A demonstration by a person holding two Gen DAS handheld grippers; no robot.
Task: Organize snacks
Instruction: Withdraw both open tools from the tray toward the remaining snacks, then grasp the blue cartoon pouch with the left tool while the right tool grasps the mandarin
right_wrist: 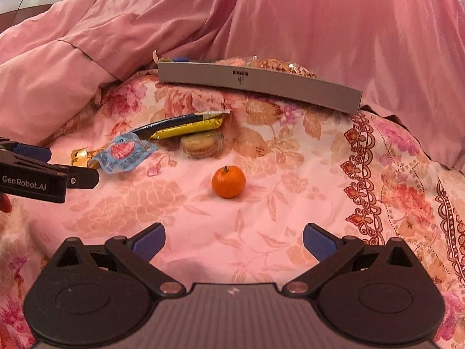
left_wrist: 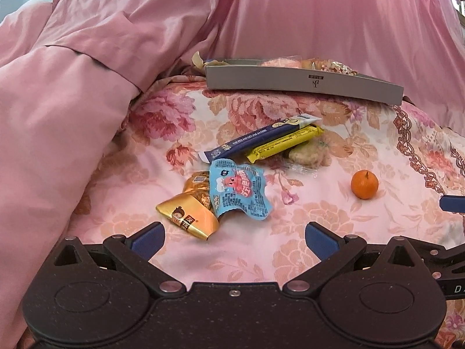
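The gray box (left_wrist: 302,85) at 12 o'clock on the bed (left_wrist: 261,250) already holds a few wrapped snacks, so the job looks partly done. Left loose on the floral cover: a gold packet (left_wrist: 189,215), a light-blue pouch (left_wrist: 239,193), a navy bar (left_wrist: 255,142), a yellow bar (left_wrist: 286,145) and a clear-wrapped biscuit stack (left_wrist: 308,155), heaped together in mid-view, with a small mandarin (right_wrist: 228,181) alone at their 4 o'clock. The mandarin is round, glossy, stem up. The left claw (left_wrist: 234,240) is released, empty, near the gold packet; the right claw (right_wrist: 234,241) is released too, facing the mandarin.
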